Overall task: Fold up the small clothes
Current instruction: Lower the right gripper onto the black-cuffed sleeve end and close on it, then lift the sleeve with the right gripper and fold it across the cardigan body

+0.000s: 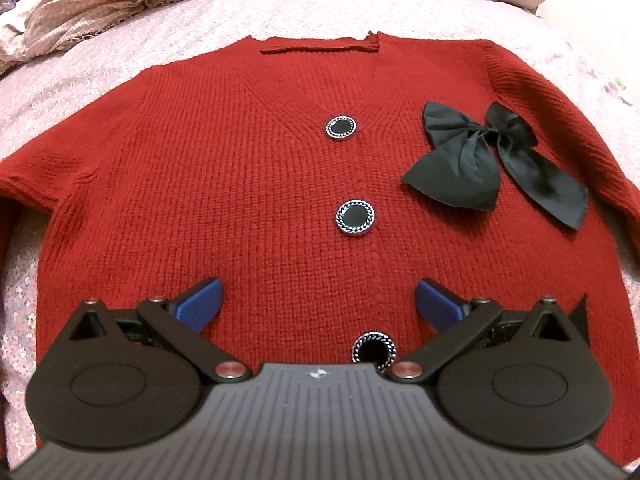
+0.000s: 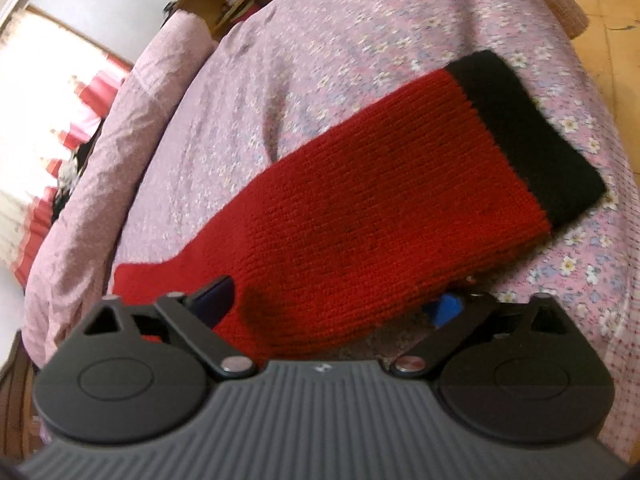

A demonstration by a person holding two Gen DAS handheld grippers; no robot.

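Jaws of your left gripper [image 1: 318, 304] stand wide above the red knitted cardigan [image 1: 248, 184], spread flat on the pink floral bed [image 1: 24, 312]. Your right gripper [image 2: 336, 306] straddles the cardigan's black-cuffed red sleeve [image 2: 384, 208], jaws wide; whether they pinch it, I cannot tell.

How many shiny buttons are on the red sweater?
3. Top button sits at the V-neck, middle button is halfway down, bottom button is partly behind the left tongs. More may be hidden below.
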